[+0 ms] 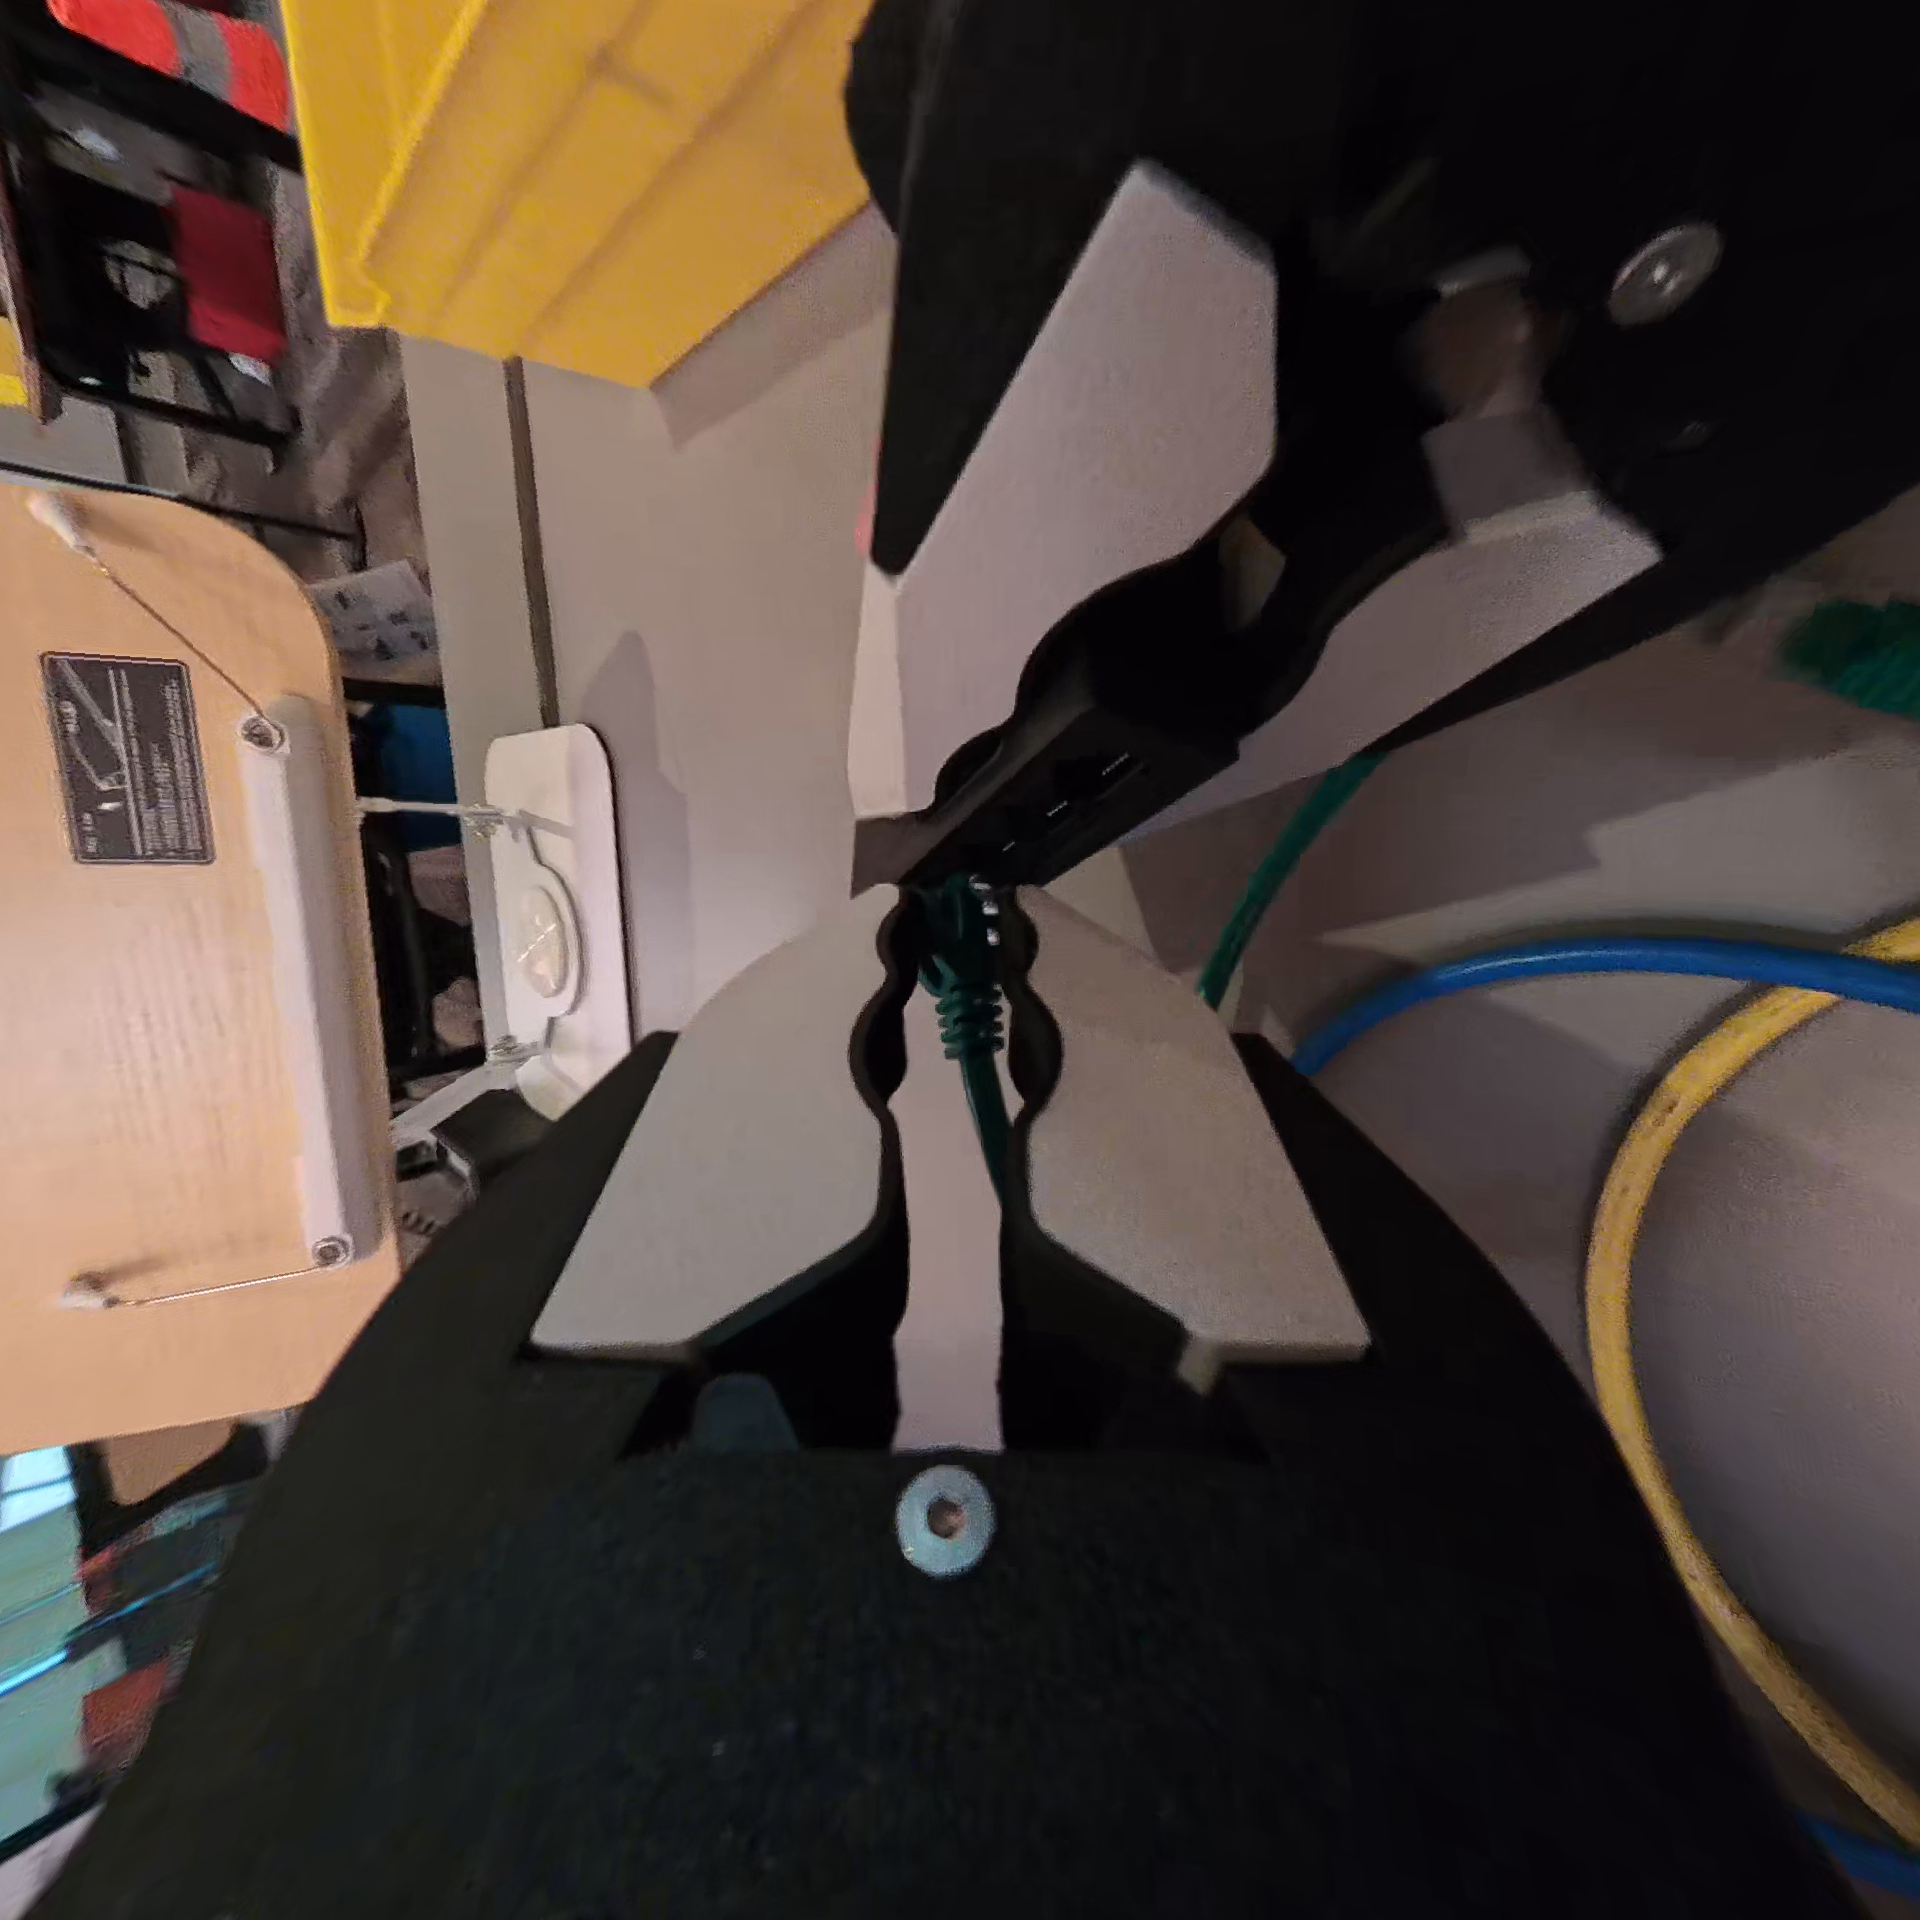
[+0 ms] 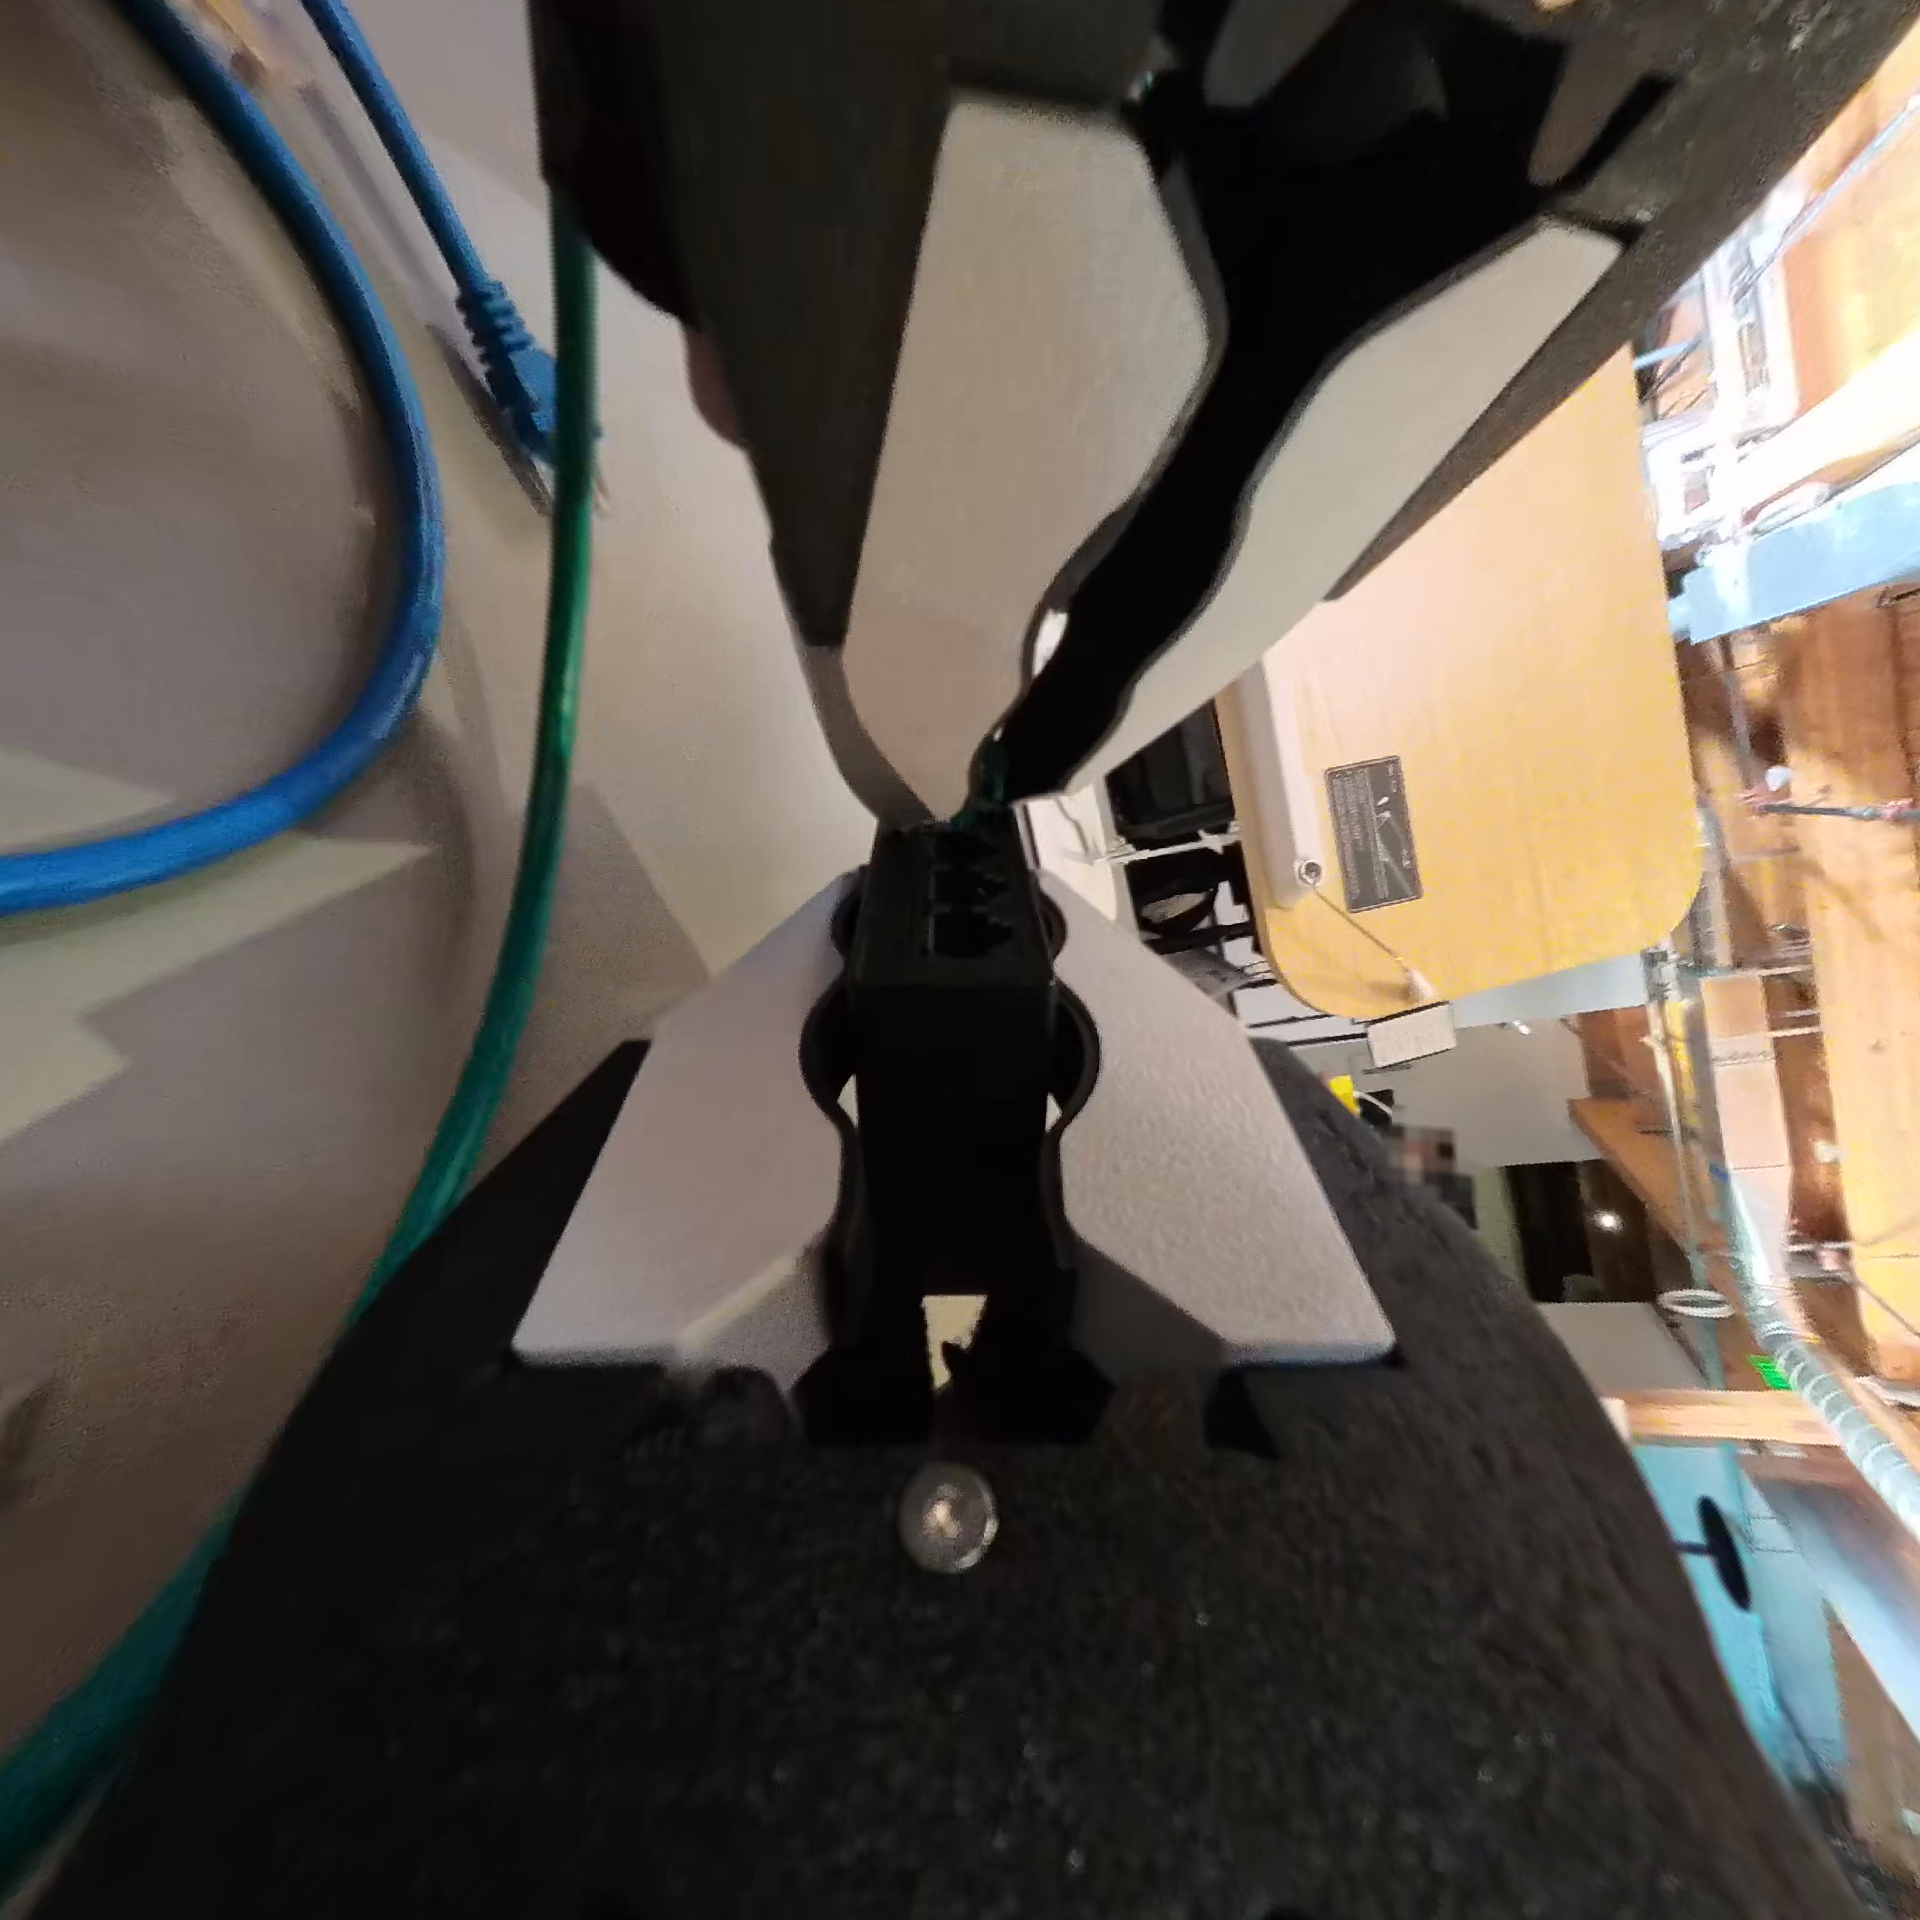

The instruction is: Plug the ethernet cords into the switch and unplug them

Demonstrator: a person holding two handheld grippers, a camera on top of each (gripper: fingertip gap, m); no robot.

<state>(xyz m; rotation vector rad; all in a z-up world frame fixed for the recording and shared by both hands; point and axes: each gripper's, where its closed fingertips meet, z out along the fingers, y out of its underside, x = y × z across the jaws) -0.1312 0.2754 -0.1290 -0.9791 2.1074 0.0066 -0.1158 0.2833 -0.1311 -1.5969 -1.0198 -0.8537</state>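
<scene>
My left gripper [image 1: 958, 940] is shut on the plug end of the green ethernet cord [image 1: 961, 1003]. The plug tip meets the port face of the black switch [image 1: 1081, 774], which the other gripper holds above it. In the right wrist view my right gripper [image 2: 951, 935] is shut on the black switch [image 2: 951, 1023], its row of ports facing away. The left gripper [image 2: 997, 774] comes down from above with the green plug at the farthest port. The green cord [image 2: 556, 675] trails down the left.
A blue cord [image 1: 1621, 961] and a yellow cord [image 1: 1631, 1247] lie on the white table [image 1: 1507, 1122] to the right. The blue cord's loose plug [image 2: 509, 364] lies on the table. A tan wooden panel [image 1: 156, 987] and a yellow bin [image 1: 582, 166] stand beyond.
</scene>
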